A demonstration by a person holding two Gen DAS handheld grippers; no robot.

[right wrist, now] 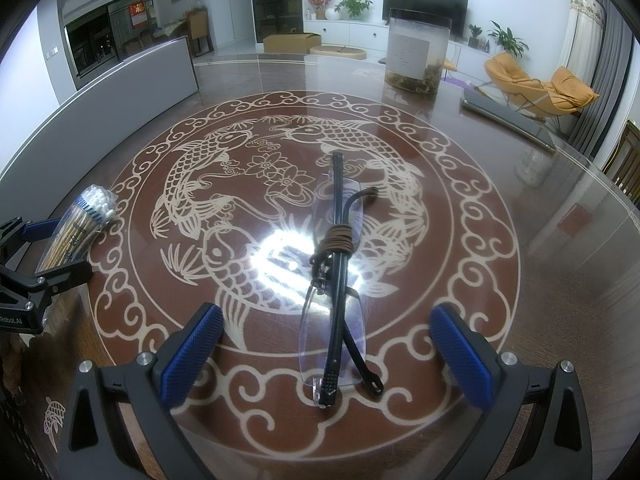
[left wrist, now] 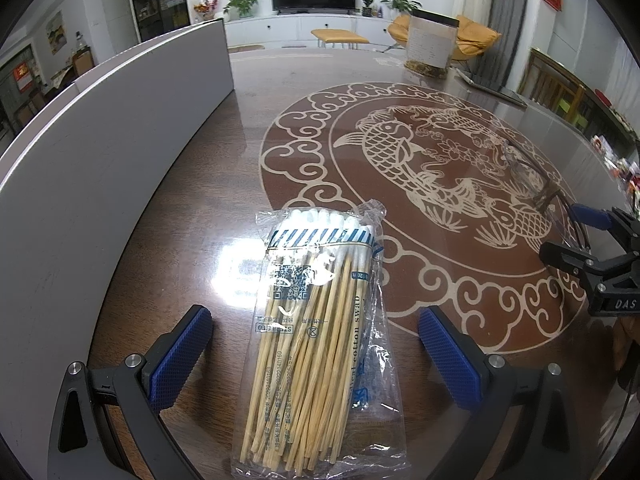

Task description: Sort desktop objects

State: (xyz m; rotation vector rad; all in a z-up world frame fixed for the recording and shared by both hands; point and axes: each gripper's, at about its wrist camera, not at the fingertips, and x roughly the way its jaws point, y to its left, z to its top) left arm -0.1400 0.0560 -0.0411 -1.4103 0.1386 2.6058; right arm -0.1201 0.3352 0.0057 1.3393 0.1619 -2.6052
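Cotton swab packet [left wrist: 316, 336]: a clear bag of wooden-stemmed swabs lying flat on the glass-topped table [left wrist: 224, 184], white tips pointing far, stem ends near; it sits between the fingers of the left gripper [left wrist: 316, 360] without visibly touching either pad.
Left gripper: jaws spread wide, one blue pad on each side of the packet, holding nothing.
Folded glasses [right wrist: 336, 280]: rimless, dark arms crossed, a brown cord [right wrist: 338, 238] wound round the middle; they lie on the fish medallion [right wrist: 224, 168], to the right of the packet and well apart from it.
Right gripper [right wrist: 326, 354]: jaws spread, framing the near end of the glasses, nothing pinched.
Surroundings: a grey curved panel [left wrist: 100, 152] runs along the left; a clear jar [right wrist: 416, 56] with a paper label stands at the far side; a dark flat slab [right wrist: 508, 118] lies far right.
Progress: nothing looks sorted yet; both items rest loose on the table and no destination tray or box is evident.
Left to do: grasp each item and carry it to its place, wherever that is.
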